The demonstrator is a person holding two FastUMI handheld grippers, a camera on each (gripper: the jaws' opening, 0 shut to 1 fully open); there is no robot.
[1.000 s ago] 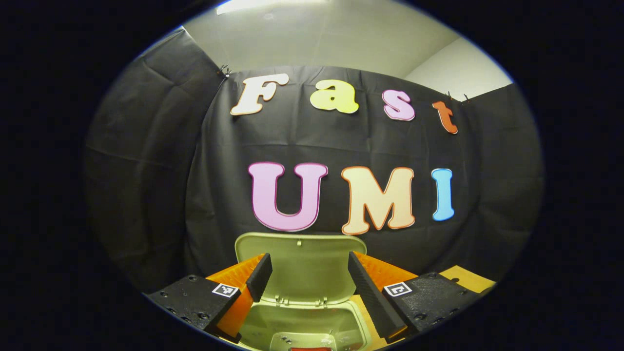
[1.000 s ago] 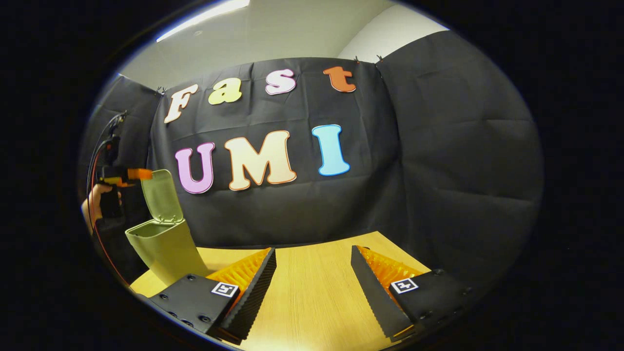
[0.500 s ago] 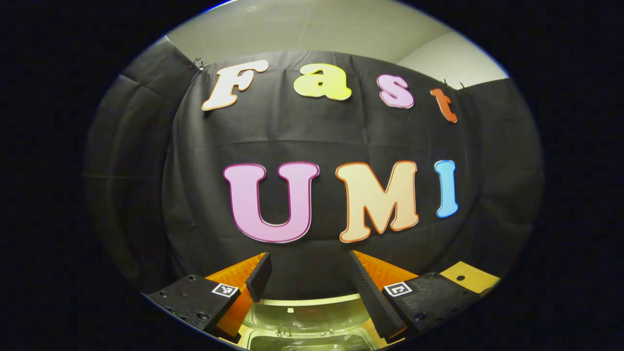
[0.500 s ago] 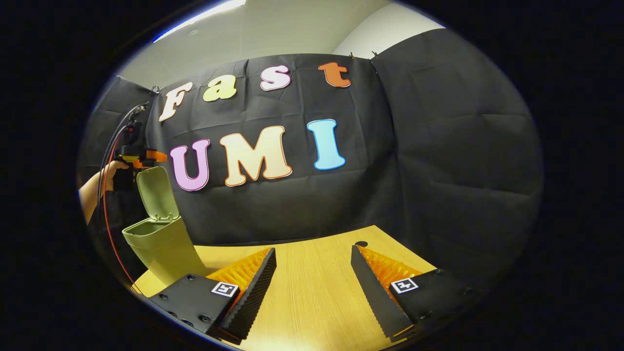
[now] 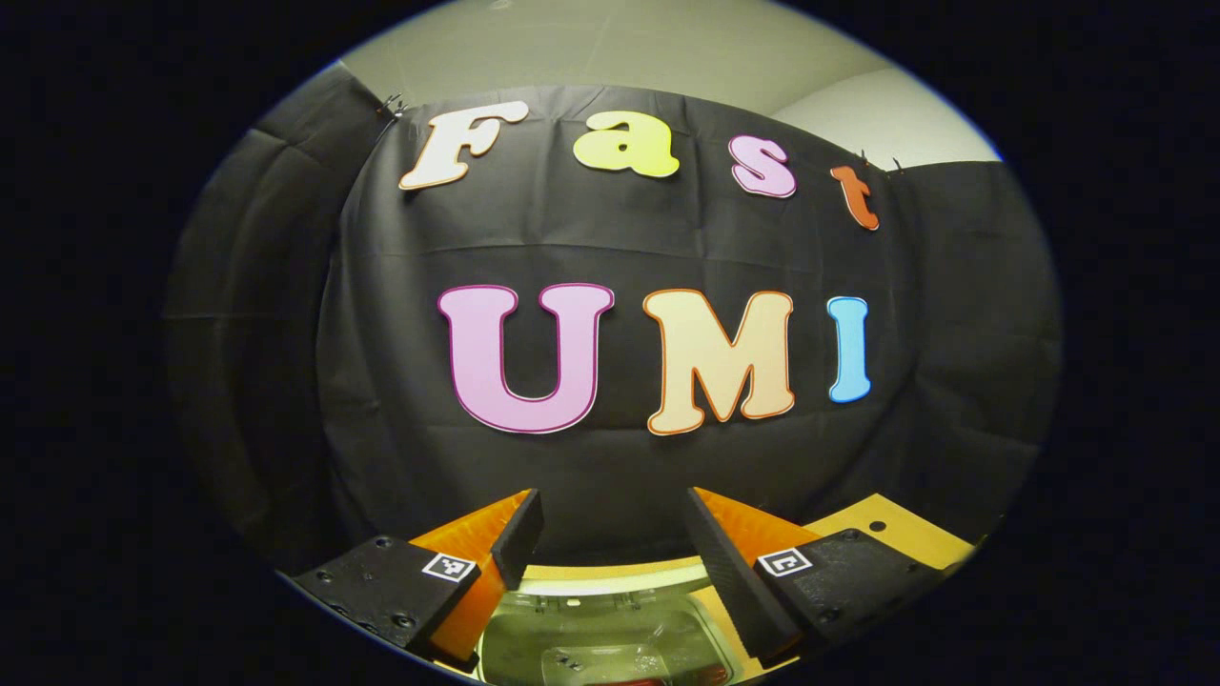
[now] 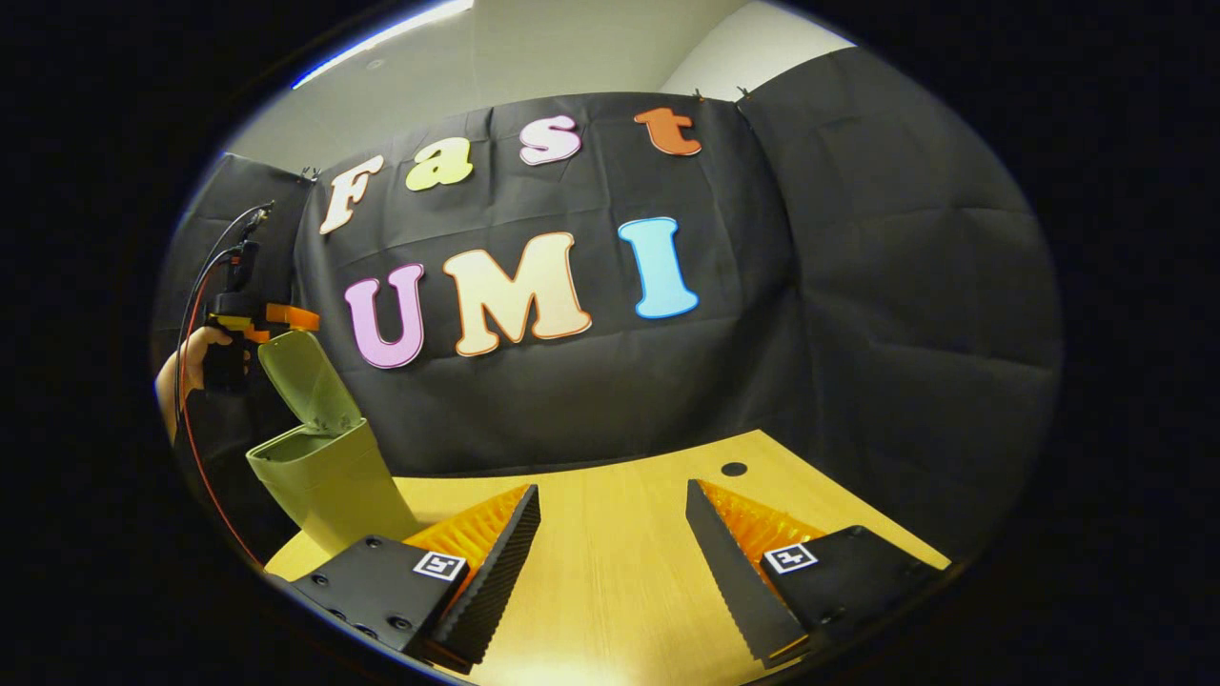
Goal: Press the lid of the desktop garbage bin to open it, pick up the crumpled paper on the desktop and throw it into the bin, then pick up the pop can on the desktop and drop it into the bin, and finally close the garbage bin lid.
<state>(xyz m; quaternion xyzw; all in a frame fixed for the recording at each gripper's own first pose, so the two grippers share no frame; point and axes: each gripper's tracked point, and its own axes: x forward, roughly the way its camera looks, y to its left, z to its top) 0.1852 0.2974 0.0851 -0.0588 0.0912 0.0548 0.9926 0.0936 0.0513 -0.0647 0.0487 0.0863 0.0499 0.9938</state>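
Observation:
The pale green bin point(image 6: 329, 481) stands at the table's left end with its lid point(image 6: 307, 381) raised and leaning back. In the right gripper view, my left gripper point(image 6: 286, 317) hovers at the lid's top edge, held by a hand point(image 6: 186, 367). In the left gripper view, my left gripper point(image 5: 610, 534) is open; the lid's top edge point(image 5: 610, 575) and the bin's inside point(image 5: 600, 643) lie below and between its fingers. Something red peeks at the bin's bottom. My right gripper point(image 6: 610, 543) is open over the bare wooden table point(image 6: 610, 486), holding nothing.
Black cloth walls close the booth behind and to the right. A small round hole point(image 6: 734, 469) sits in the tabletop at the far right. Cables point(image 6: 195, 286) trail from the left gripper. A strip of table point(image 5: 891, 529) lies right of the bin.
My left gripper has risen from in front of the raised lid to just above its top edge, so the lid dropped low in its view. The right gripper barely shifted.

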